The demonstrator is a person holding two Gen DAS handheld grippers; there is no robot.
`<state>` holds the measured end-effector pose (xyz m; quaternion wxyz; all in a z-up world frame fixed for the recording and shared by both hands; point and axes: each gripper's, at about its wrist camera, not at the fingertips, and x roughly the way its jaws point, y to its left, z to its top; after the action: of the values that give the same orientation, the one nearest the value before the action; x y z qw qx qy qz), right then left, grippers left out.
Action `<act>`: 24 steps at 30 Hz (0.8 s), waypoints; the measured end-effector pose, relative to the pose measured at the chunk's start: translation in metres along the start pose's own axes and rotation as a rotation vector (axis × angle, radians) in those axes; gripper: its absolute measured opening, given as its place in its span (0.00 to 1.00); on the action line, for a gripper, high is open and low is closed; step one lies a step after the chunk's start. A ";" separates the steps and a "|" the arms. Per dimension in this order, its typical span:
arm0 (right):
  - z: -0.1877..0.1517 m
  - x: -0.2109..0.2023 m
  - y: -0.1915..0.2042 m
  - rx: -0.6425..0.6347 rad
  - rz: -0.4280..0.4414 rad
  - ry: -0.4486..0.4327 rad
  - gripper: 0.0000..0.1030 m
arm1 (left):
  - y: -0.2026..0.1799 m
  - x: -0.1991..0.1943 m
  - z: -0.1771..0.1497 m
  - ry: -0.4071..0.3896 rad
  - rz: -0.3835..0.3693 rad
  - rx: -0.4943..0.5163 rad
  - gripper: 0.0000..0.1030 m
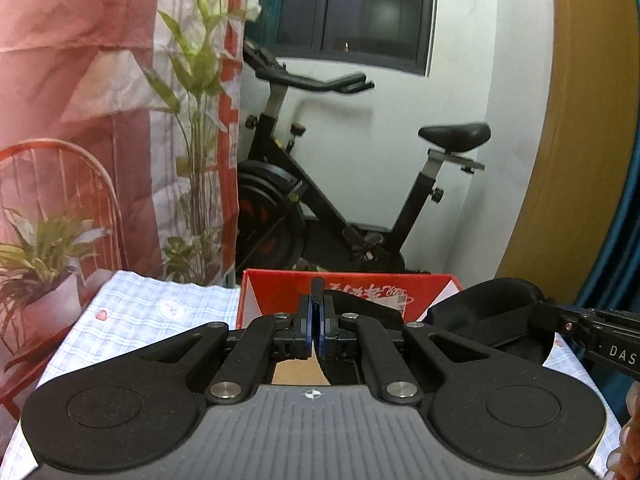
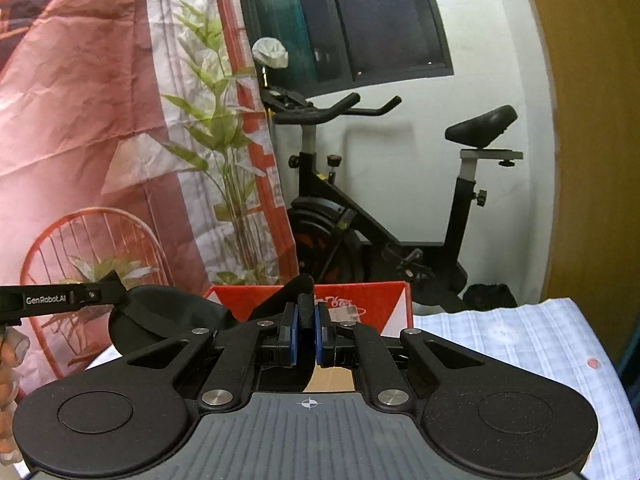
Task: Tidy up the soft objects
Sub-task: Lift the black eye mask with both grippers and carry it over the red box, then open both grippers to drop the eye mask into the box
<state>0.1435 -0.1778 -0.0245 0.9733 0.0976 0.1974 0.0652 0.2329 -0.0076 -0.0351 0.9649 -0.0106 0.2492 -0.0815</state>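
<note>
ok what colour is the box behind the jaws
Red, with white corners and printed lettering; the box shows best in the left wrist view.

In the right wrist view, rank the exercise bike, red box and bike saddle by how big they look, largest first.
1. Exercise bike
2. Red box, though partly hidden by the tool and nearer the camera
3. Bike saddle

"GenRobot.AI" on left gripper point(image 2: 60, 299); "DAS" on right gripper point(image 1: 616, 350).
</note>
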 end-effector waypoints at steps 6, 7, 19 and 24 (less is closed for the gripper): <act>0.002 0.045 -0.007 -0.027 -0.017 0.054 0.07 | 0.008 0.042 0.003 0.089 -0.004 -0.012 0.04; 0.000 0.051 -0.008 -0.029 -0.020 0.064 0.07 | 0.009 0.048 0.003 0.099 -0.001 -0.010 0.04; -0.033 0.125 -0.014 -0.017 -0.040 0.216 0.08 | 0.006 0.094 -0.027 0.213 0.017 0.043 0.04; -0.049 0.137 -0.012 0.010 -0.044 0.273 0.08 | 0.006 0.101 -0.035 0.256 0.001 0.050 0.04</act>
<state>0.2502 -0.1584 -0.1222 0.9380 0.0883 0.3305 0.0557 0.3043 -0.0170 -0.1145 0.9252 0.0241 0.3683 -0.0880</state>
